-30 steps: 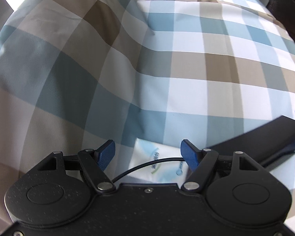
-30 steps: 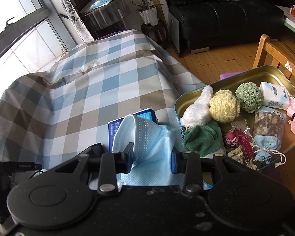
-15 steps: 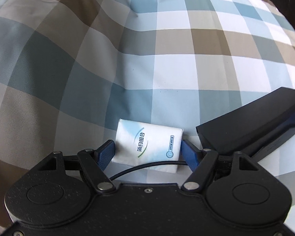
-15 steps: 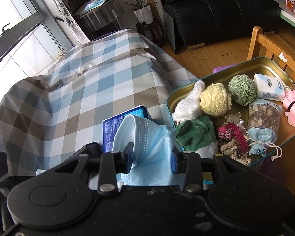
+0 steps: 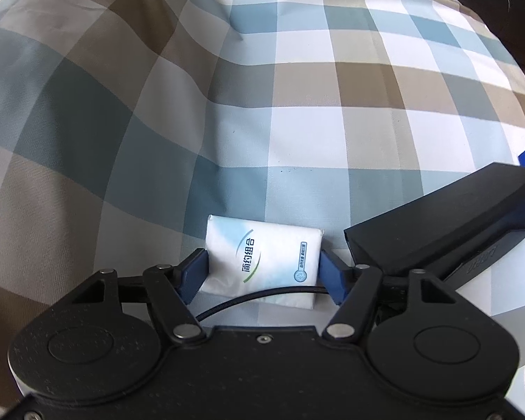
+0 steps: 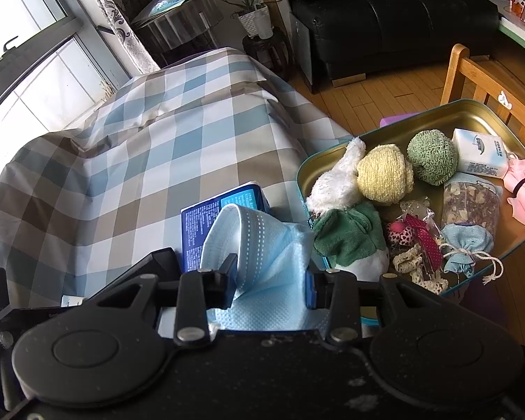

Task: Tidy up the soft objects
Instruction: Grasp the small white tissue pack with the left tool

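Observation:
A white tissue pack lies on the checked cloth in the left wrist view. My left gripper points down over it, its jaws closing, with the blue pads touching the pack's two short ends. In the right wrist view my right gripper is shut on a crumpled light-blue face mask, held above the cloth just left of a gold tin tray. The tray holds several soft things: a white plush, a yellow knit ball, a green knit ball, a green cloth.
A blue printed box lies on the cloth behind the mask. The right gripper's black body crosses the left wrist view at the right. A wooden chair, a black sofa and a plant stand stand beyond the tray.
The left gripper has come down over the tissue pack and its pads have closed in onto the pack's ends. The right gripper keeps hold of the mask and stays nearly still.

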The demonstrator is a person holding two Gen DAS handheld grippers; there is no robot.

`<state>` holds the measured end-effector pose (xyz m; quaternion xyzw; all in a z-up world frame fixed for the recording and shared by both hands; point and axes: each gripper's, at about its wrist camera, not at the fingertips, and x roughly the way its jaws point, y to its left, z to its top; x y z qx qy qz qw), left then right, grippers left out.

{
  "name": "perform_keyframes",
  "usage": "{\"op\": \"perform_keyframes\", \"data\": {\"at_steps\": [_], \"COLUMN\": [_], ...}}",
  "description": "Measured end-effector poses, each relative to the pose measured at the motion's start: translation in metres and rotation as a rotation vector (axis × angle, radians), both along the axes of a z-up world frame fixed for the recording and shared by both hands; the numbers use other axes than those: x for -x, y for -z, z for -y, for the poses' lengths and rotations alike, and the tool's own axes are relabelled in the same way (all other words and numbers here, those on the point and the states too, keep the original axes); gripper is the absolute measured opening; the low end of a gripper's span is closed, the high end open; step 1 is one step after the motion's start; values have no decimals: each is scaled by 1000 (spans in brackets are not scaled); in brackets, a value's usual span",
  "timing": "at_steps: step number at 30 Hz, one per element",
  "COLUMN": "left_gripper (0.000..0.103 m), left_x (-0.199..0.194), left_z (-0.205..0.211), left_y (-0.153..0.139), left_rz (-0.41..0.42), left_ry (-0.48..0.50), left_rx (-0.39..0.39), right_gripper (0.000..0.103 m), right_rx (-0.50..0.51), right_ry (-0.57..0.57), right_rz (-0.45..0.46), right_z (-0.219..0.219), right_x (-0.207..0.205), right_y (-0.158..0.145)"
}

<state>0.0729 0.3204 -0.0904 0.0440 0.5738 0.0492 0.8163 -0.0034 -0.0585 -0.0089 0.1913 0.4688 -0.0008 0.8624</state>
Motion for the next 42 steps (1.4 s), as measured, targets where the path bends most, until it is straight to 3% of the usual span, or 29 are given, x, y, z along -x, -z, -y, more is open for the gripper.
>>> {"op": "perform_keyframes", "data": {"at_steps": [8,10,16,19,23,28,42], "left_gripper": [58,38,38,44,57,57,62], "left_x": [0,0,-7,-9,-12,-24,-59], "left_z": [-15,-12,14,15,5,-4,8], "left_y": [-44,-58,-87,-92,-84,-54,-4], "left_rz": [59,79,137,147,132,85,46], "left_ry": [-113,-116,-64,-55,-98,-134,-105], "left_rx": [51,63,66,81,38,-5,11], "right_gripper": [36,36,36,36,36,36,37], "right_rx": [-8,-5,2,4,-7,-5,13], "right_ry": [10,14,21,24,26,14,11], "right_rz": [24,21,30,35,35,28,-22], "right_z": [7,9,13,17,18,16,13], "right_x": [5,7,10,14,14,13,5], "right_y": [-7,-6,-7,-8,-8,-6,7]}}
